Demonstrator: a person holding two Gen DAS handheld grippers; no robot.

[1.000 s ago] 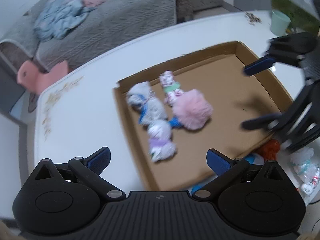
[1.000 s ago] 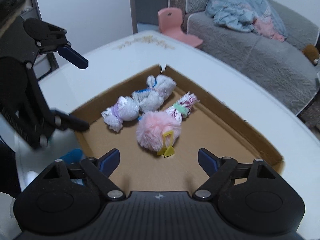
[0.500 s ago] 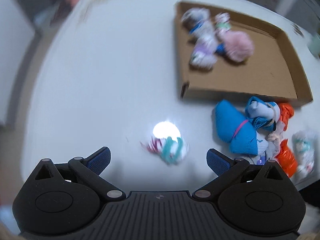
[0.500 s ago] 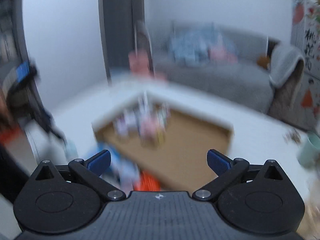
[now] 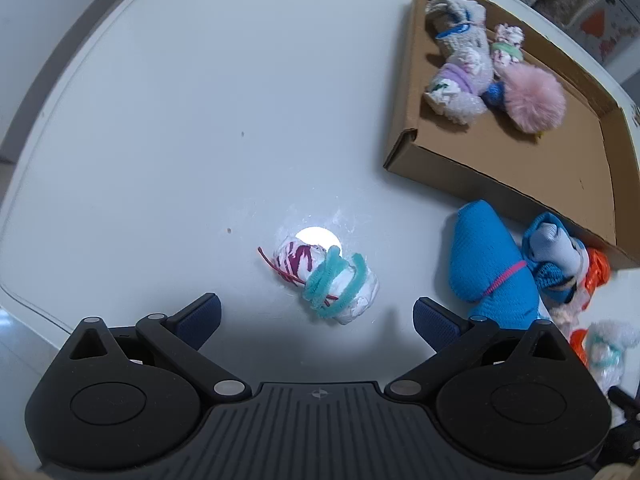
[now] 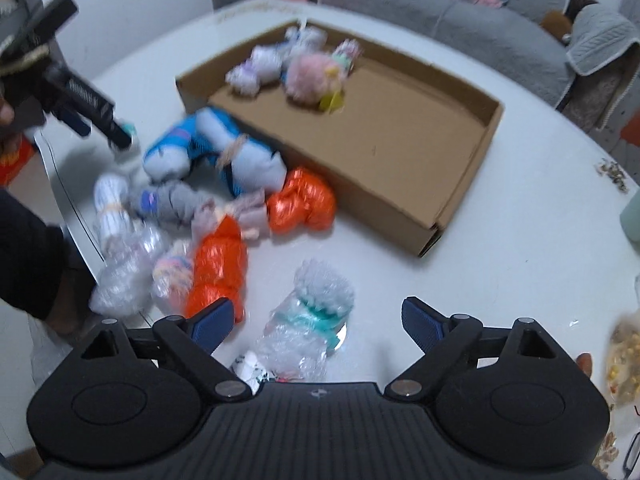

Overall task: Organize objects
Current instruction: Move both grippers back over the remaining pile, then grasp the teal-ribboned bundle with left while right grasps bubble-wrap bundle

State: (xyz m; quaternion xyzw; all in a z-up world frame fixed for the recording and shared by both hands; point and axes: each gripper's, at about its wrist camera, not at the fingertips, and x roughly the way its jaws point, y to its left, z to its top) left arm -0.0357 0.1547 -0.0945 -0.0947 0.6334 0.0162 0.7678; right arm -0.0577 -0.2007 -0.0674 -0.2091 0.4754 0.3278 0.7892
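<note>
My left gripper [image 5: 316, 316] is open and empty, just above a white bundle tied with teal pipe cleaner [image 5: 326, 278] on the white table. My right gripper [image 6: 316, 322] is open and empty over a plastic-wrapped bundle with a teal band [image 6: 310, 320]. The cardboard box [image 5: 520, 164] holds several sock bundles and a pink fluffy ball [image 5: 534, 98]; it also shows in the right wrist view [image 6: 392, 136]. A pile of blue [image 6: 216, 152], orange [image 6: 300, 200] and plastic-wrapped bundles lies beside the box.
The white table's rounded edge [image 5: 24, 184] runs along the left. A blue bundle [image 5: 492, 264] lies right of my left gripper. A grey sofa [image 6: 460, 28] stands behind the table. A mint cup [image 6: 632, 216] is at the right edge. The left gripper shows at left [image 6: 76, 96].
Both grippers have pulled back from over the box to the table in front of it. The left now hovers over the teal-tied bundle, the right over the pile.
</note>
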